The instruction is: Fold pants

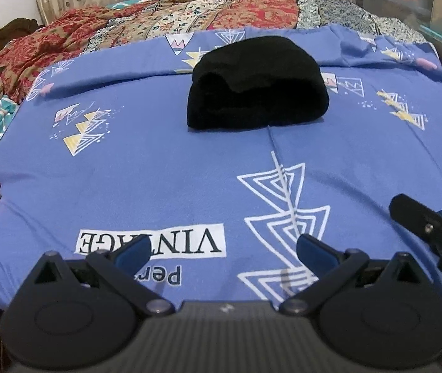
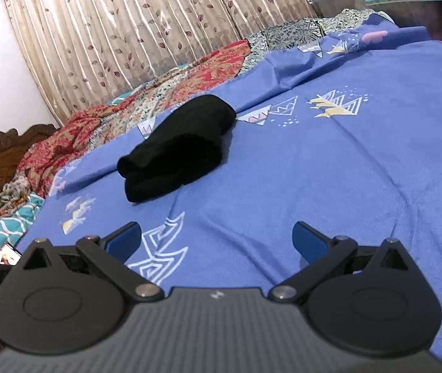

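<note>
Black soft-fabric pants [image 1: 256, 84], already a compact folded bundle, sit upper centre of frame on the blue printed bedsheet [image 1: 158, 161], both left hand-held gripper [image 1: 222, 250] and right hand-held gripper [image 2: 216, 237] wide, empty, well apart from them, so folding looks finished.
</note>
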A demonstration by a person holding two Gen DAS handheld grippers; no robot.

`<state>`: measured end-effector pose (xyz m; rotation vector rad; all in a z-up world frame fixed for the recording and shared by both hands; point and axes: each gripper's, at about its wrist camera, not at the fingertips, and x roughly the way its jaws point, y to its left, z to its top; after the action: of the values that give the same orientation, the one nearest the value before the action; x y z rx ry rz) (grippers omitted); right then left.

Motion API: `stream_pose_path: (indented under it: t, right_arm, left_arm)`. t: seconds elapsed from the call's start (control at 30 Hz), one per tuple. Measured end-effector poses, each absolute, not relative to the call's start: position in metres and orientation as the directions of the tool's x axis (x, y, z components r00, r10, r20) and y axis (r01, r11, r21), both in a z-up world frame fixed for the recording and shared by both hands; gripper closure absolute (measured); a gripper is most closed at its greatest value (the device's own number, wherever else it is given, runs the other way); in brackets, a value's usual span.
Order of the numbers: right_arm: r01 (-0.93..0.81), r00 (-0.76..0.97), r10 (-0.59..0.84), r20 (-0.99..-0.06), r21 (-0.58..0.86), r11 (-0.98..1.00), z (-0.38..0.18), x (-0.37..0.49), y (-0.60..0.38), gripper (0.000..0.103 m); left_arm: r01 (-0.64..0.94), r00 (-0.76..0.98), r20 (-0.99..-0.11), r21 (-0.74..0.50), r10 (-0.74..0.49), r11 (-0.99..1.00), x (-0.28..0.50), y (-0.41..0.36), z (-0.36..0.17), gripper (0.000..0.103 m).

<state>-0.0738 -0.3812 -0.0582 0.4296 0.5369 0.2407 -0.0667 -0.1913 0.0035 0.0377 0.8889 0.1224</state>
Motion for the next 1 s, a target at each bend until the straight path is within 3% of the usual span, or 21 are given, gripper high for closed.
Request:
stream_pose_path:
  t: [0.63, 1.0]
  right_arm:
    - [-0.141, 0.859, 0.296, -0.417, 0.364, 0.921, -0.052, -0.085, -0.364, 0.000]
    - [-0.162, 0.855, 0.324, -0.405, 0.386, 0.908, -0.056, -0.082, -0.370, 0.000]
  left_arm:
    - [-0.099, 0.628, -0.772, 0.047, 0.099, 0.994, -0.074, -0.172, -0.005, 0.000]
    - [-0.174, 0.601, -0.783, 0.066, 0.159, 0.983, -0.077, -0.171, -0.012, 0.000]
